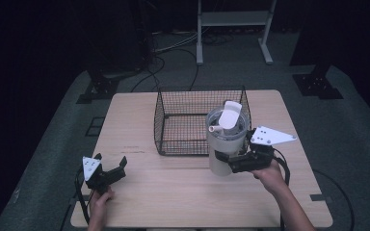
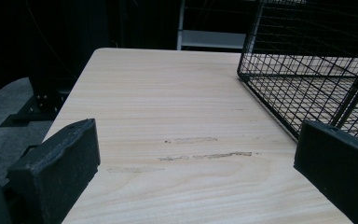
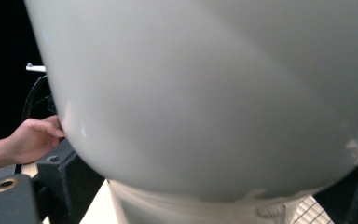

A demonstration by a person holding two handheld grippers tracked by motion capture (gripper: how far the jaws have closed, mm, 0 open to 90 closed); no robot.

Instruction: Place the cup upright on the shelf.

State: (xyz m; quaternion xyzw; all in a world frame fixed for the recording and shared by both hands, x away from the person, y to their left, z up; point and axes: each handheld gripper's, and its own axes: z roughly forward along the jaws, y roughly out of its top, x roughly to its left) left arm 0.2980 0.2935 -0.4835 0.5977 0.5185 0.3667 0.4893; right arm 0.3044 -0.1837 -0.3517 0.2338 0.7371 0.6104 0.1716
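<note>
Pale and curved, the tumbler's wall [image 3: 205, 93] sits so close in the right gripper view that its body spreads across almost the whole frame, with black jaw parts at the lower left and lower right corners on either side of it. In the high view the tumbler [image 1: 225, 144] stands just right of centre, upright, its lid and short spout at the top, and the right gripper [image 1: 233, 161] closes on its lower part from the right side. Behind the tumbler and just beside it stands the black wire basket [image 1: 173, 120], at the middle of the wooden table [image 1: 173, 192]. Whether the tumbler's base rests on the table cannot be told.

At the lower left of the high view the left gripper [image 1: 110, 173] is held low over the table, well apart from the tumbler. Its jaws stand wide apart with nothing between them; the left gripper view shows bare wood between them and the basket's corner at the upper right.
</note>
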